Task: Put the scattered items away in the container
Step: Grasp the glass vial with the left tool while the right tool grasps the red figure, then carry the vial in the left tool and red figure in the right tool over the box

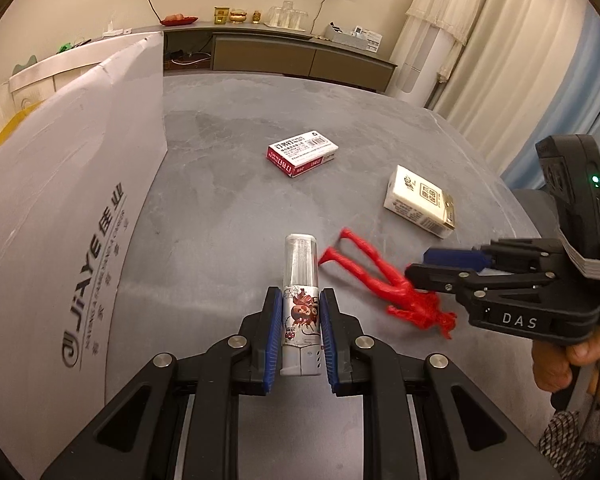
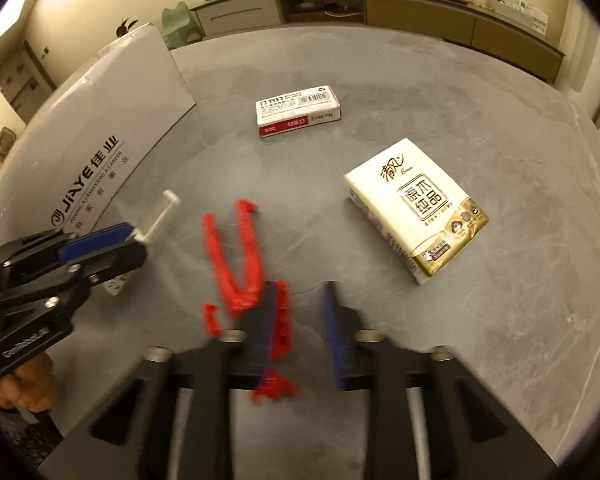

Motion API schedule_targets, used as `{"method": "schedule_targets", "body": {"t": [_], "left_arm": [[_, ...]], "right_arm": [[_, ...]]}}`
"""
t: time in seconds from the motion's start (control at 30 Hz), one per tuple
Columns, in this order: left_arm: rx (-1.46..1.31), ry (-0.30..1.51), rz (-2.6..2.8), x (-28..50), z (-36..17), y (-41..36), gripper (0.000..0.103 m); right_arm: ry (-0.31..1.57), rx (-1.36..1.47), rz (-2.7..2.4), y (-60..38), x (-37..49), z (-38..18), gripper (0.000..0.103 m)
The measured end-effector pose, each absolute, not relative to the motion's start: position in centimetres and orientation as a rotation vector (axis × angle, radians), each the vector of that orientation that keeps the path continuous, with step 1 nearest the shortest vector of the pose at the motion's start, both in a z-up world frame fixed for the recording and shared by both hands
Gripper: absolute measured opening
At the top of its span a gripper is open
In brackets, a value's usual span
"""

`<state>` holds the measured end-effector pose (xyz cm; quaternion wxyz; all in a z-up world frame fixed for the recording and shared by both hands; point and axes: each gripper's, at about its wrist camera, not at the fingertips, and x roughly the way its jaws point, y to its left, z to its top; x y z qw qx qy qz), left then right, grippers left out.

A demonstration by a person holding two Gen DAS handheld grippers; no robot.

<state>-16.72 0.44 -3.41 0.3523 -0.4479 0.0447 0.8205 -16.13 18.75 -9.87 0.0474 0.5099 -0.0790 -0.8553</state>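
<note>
Left gripper (image 1: 300,328) fingers clamp one tube (image 1: 301,304); right gripper (image 2: 300,320) fingers are spread over one red figure (image 2: 240,256). Two boxes—staples (image 2: 298,110), tissues (image 2: 416,208)—sit beyond on the surface (image 2: 500,320), carton (image 1: 60,220) left.

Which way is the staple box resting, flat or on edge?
Flat: the staple box lies on its broad face on the table, barcode label up.

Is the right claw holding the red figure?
No, in the right wrist view the right claw is open, and the red figure lies on the table beside its left finger.
</note>
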Motion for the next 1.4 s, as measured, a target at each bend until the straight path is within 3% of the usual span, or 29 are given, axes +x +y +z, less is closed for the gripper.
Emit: {"method": "schedule_targets", "body": {"t": [0.27, 0.5, 0.6, 0.63, 0.67, 1.03, 1.4], "left_arm": [[-1.148, 0.097, 2.121, -16.3, -3.0, -0.6, 0.020], [-1.137, 0.096, 2.123, -16.3, -3.0, -0.9, 0.020], [-1.142, 0.086, 2.122, -16.4, -3.0, -1.1, 0.020], [-1.143, 0.086, 2.124, -16.4, -3.1, -1.1, 0.020], [-1.143, 0.082, 2.124, -16.4, -3.0, -1.2, 0.020], [-1.126, 0.038, 2.111, -15.6, -1.7, -2.1, 0.020], [-1.117, 0.093, 2.126, -13.2, -1.1, -3.1, 0.020]], "right_arm": [[-0.233, 1.470, -2.537, 17.3, -15.2, -9.9, 0.049], [-0.027, 1.446, -2.505, 13.0, -14.2, -10.2, 0.050], [0.093, 1.435, -2.551, 11.4, -14.1, -10.3, 0.042], [0.081, 1.431, -2.550, 11.2, -14.2, -10.2, 0.023], [0.062, 1.432, -2.546, 11.1, -14.2, -10.1, 0.019], [-0.093, 1.483, -2.639, 12.2, -13.5, -8.6, 0.019], [-0.112, 1.520, -2.645, 10.6, -12.4, -9.3, 0.019]]}}
